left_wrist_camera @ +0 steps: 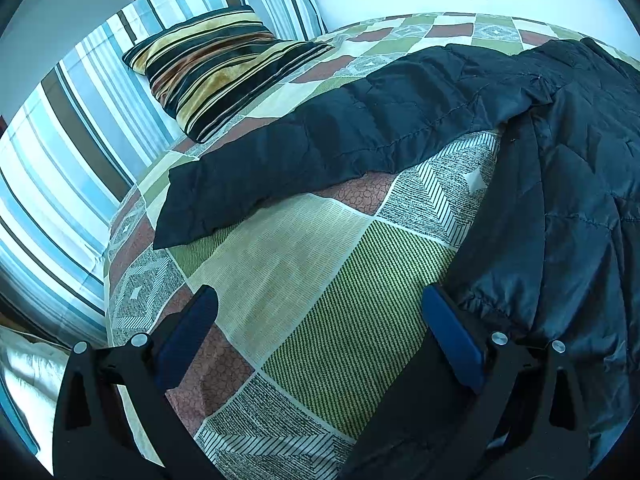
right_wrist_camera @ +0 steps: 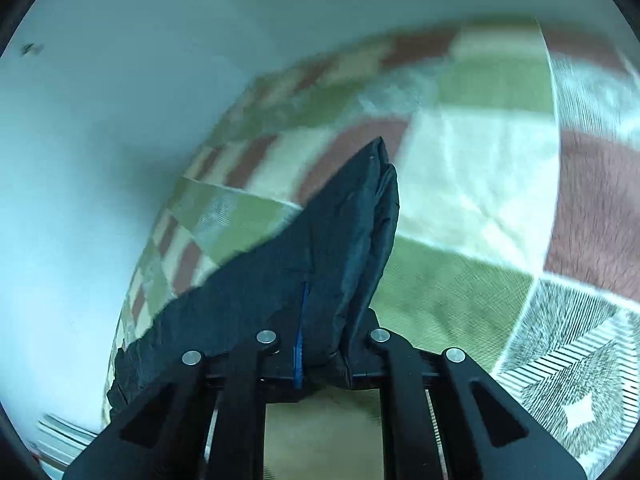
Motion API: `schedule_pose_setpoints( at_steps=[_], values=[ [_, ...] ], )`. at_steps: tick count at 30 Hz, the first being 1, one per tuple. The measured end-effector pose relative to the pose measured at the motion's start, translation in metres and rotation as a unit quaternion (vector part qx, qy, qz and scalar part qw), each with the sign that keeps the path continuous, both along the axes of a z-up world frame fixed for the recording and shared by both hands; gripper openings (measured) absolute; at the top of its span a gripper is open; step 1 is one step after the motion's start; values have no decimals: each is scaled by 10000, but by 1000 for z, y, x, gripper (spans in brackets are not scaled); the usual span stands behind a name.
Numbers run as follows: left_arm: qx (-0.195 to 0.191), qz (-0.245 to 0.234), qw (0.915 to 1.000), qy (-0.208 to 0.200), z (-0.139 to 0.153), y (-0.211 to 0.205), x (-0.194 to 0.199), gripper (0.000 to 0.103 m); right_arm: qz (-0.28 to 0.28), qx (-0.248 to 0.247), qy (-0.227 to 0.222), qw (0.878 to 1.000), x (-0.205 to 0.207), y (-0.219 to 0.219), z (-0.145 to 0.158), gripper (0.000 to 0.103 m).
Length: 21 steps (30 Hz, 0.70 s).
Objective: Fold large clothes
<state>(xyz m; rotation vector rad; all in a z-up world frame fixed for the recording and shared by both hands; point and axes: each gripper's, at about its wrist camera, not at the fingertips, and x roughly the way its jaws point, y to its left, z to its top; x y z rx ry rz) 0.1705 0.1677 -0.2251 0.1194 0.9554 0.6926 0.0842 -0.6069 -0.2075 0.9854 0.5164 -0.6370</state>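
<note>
On your far left in the left wrist view, a blue, white and brown striped fabric (left_wrist_camera: 80, 152) runs along the side of the bed, and a gold, black and rust striped velvety cushion (left_wrist_camera: 216, 68) rests against it on the patchwork bedspread of green, cream, reddish-brown and grey hatched squares (left_wrist_camera: 320, 280). There are no containers here, and nothing carries a brand, label or writing you could read.

Your left tongs (left_wrist_camera: 320, 336) stand wide open over the bedspread, with only bare patchwork between the blue pads (left_wrist_camera: 188, 332); the right-hand pad sits just beside the jacket's lower edge, and whether it touches is not clear.

The dark navy quilted puffer jacket (left_wrist_camera: 560, 208) lies spread on the bed toward the right, one sleeve (left_wrist_camera: 304, 160) stretched out leftward across the spread, its cuff ending near the cushion.

Moving to the right wrist view, your right tongs (right_wrist_camera: 316, 344) are closed tight on a bunched fold of that same jacket (right_wrist_camera: 328, 248). The fabric rises in a peak ahead of the jaws and trails off to the left, with a sliver of one blue pad (right_wrist_camera: 299, 344) showing against the cloth. The bedspread (right_wrist_camera: 480, 184) behind is blurred
</note>
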Motion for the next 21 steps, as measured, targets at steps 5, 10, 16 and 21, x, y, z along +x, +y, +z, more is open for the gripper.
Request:
schedule_pose_setpoints(
  at_steps=[5, 10, 16, 21],
  values=[
    [3, 4, 10000, 8, 0, 0, 0, 101, 544, -1011, -273, 9930, 38, 48, 72, 12],
    [25, 4, 10000, 12, 0, 0, 0, 101, 1576, -1444, -495, 9756, 109, 125, 113, 11],
    [-23, 10, 10000, -1, -1, 1, 0, 101, 2746, -1729, -579, 9441, 192, 239, 129, 11],
    [-118, 14, 9999, -35, -1, 3, 1, 101, 3590, -1728, -575, 9154, 242, 330, 121, 11]
  ],
)
